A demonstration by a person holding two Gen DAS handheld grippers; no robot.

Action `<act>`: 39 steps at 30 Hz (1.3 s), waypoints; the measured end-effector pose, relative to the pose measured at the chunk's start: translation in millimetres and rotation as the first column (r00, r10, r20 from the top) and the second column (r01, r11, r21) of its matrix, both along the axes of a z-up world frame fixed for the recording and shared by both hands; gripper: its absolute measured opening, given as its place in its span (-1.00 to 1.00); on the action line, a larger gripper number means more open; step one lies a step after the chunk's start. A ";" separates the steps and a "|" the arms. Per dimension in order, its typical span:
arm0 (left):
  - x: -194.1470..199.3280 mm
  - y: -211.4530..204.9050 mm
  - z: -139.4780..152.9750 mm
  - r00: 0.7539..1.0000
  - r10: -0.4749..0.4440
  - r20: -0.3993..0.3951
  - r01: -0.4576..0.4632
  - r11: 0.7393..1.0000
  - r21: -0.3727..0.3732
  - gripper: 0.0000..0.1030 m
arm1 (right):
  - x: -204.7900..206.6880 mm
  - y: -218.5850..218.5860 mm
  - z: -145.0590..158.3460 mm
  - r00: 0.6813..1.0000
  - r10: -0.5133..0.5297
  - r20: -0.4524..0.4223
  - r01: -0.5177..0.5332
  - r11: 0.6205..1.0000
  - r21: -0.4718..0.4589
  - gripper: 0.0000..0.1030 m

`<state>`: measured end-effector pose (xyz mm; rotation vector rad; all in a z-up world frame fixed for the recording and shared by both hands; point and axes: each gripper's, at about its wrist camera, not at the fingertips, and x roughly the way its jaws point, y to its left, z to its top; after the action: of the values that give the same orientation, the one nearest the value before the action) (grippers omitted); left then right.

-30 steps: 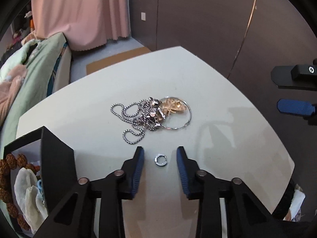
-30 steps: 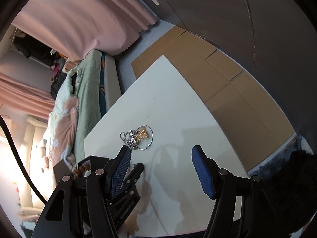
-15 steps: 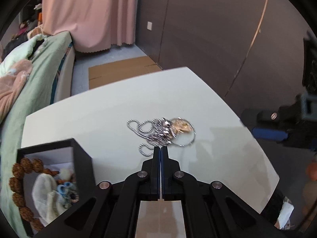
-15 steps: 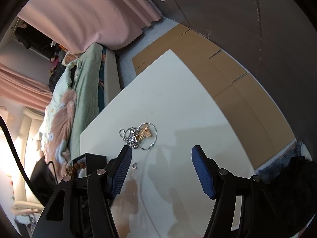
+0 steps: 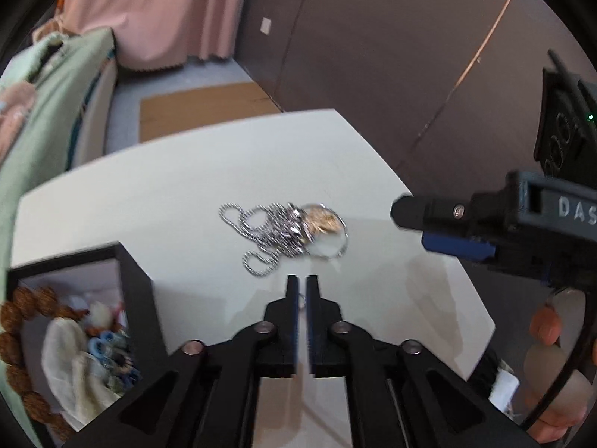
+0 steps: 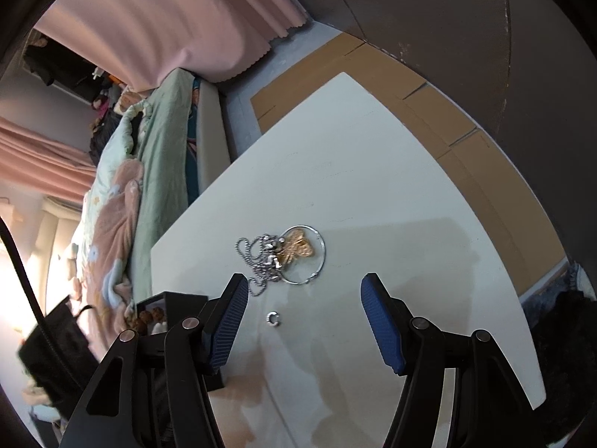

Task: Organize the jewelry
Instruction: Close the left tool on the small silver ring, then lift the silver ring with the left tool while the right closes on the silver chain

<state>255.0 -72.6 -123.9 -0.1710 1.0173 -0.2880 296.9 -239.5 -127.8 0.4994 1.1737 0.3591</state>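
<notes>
bedroom, bed (image 6: pixel 149 171) w/ quilt, pink curtains (image 5: pixel 164 11)

A white worktop (image 6: pixel 391 194) is carrying the scene, its far corner pointing toward a dark brown wall (image 5: pixel 391 37). Flattened cardboard (image 6: pixel 429 112) is lying on the floor beyond the worktop's far edges. A pink curtain (image 6: pixel 168 18) is hanging down to the floor. Beyond the worktop's left edge, a bed with a green and peach quilt (image 6: pixel 123 186) is stretching away toward the curtain.
</notes>
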 end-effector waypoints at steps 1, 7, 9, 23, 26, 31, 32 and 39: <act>-1.0 -1.2 0.0 1.000 0.002 0.004 -0.002 1.000 0.010 -0.35 | -1.0 -1.6 0.8 1.000 -0.005 0.003 0.005 1.000 -0.001 0.25; -7.9 -12.3 -3.0 0.999 -0.016 0.040 0.013 0.998 0.058 0.00 | -3.5 -15.1 -1.6 0.999 -0.039 -0.010 0.039 0.999 0.004 0.25; -7.8 -16.3 -6.0 0.999 -0.015 0.050 0.010 0.996 0.088 0.00 | -5.1 -18.7 -1.1 0.999 -0.043 -0.010 0.043 0.999 0.008 0.25; -9.1 -32.8 -30.2 0.995 -0.030 0.091 0.004 0.962 0.273 -0.32 | -5.6 -34.5 -2.6 0.998 -0.065 -0.025 0.066 0.997 0.028 0.25; -9.9 -31.3 -28.3 0.997 -0.029 0.077 0.008 0.963 0.269 -0.75 | -5.1 -30.9 -3.0 0.998 -0.056 -0.023 0.057 0.998 0.009 0.25; -9.1 -23.0 -24.9 0.998 -0.002 0.064 -0.013 0.973 0.231 -0.75 | -5.3 -29.2 -7.2 0.998 -0.049 -0.033 0.049 0.999 -0.005 0.25; -10.1 -21.0 -22.3 0.998 0.002 0.068 -0.017 0.976 0.219 -0.75 | -5.2 -28.1 -7.9 0.998 -0.047 -0.034 0.047 0.999 -0.010 0.25; -16.7 -8.5 4.4 0.992 0.026 0.122 -0.045 0.986 0.159 -0.75 | -3.5 -21.4 -10.4 0.998 -0.043 -0.036 0.042 0.999 -0.028 0.25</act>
<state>238.3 -81.1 -119.5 -0.0245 0.9128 -0.1800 293.5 -260.9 -138.2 0.5079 1.2003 0.2985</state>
